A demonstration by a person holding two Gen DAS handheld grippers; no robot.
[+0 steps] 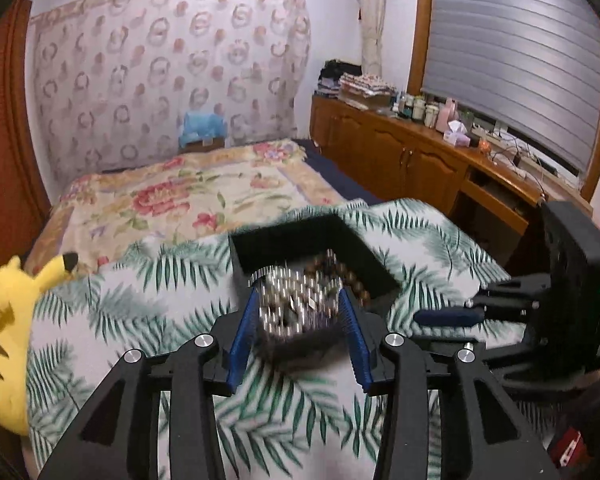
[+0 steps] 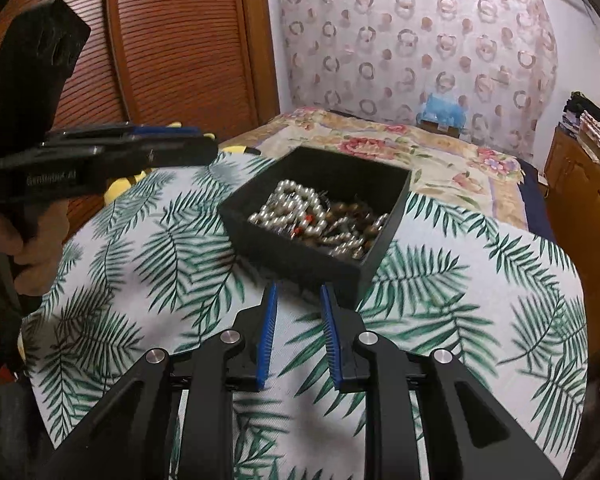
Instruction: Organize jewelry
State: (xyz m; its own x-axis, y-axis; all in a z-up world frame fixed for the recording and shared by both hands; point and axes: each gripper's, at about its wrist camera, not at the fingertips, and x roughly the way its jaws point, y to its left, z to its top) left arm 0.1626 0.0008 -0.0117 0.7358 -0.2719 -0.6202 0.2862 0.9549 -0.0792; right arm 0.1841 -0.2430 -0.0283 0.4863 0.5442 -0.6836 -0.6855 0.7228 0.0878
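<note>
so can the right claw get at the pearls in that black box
Probably yes: the right claw is open and empty, just short of the lidless black square box. Nothing covers the white pearl strands, and the left claw is off to the side. It must clear the wall first.

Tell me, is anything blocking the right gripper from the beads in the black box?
Only the black box's own near wall stands between the right gripper and the beads. The box has no lid on, so from above nothing visible blocks them.
</note>
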